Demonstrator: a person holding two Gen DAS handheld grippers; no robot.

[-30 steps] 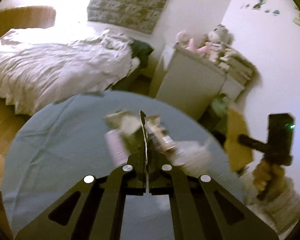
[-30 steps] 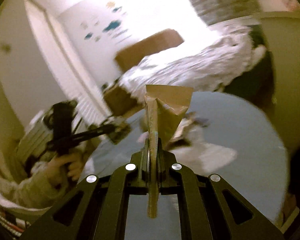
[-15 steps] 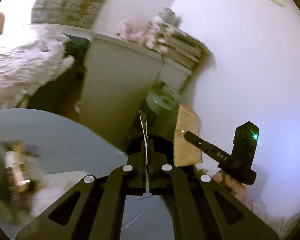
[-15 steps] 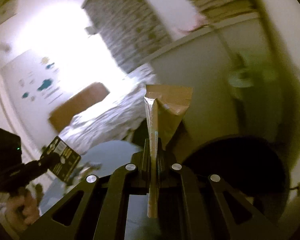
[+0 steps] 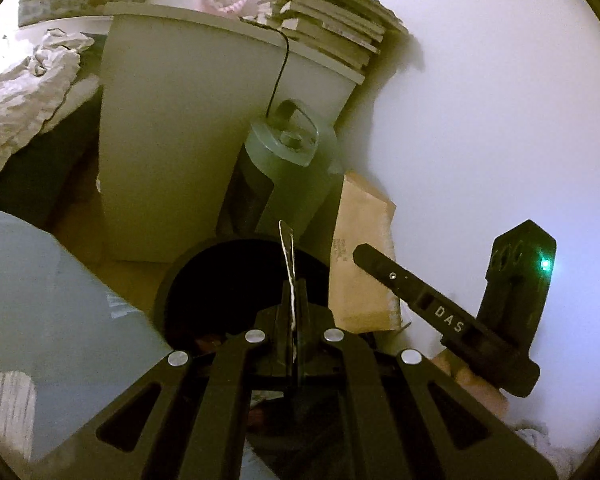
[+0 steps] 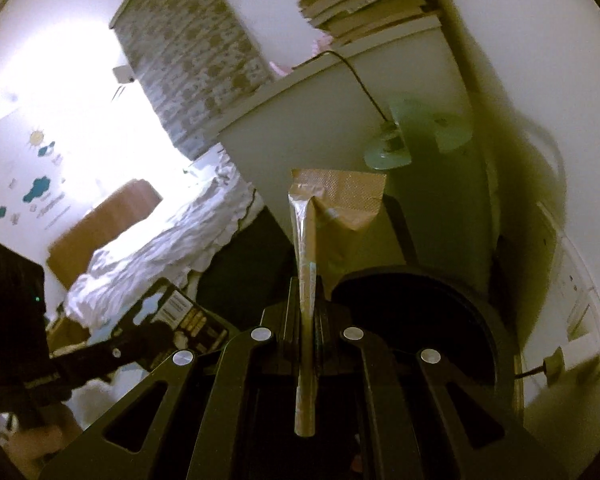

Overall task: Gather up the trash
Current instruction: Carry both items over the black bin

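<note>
Bedroom corner, both wrist views: a pale cabinet (image 5: 172, 136) with a stack of books (image 5: 332, 28) on top fills the upper centre of the left view, and an unmade bed (image 6: 160, 248) lies at centre left of the right view. Low in the centre of the left view sits a round black bin (image 5: 204, 280), its dark mouth directly beyond my left tool (image 5: 290, 280); the blue-grey surface (image 5: 40, 300) shows at lower left.

My left tool is clenched on a thin printed card package (image 6: 180, 312), seen edge-on from its own camera and face-on at lower left of the right view. My right tool (image 6: 306, 292) is clenched on a tan foil pouch (image 6: 332, 204), which stands upright between the jaws; the bin's rim curves just right of it.

Step in hand, as I judge it: carrying two pieces of trash to the bin. Next, each piece must hang over the mouth before I release, since flat, light wrappers may drift onto the rim.
</note>
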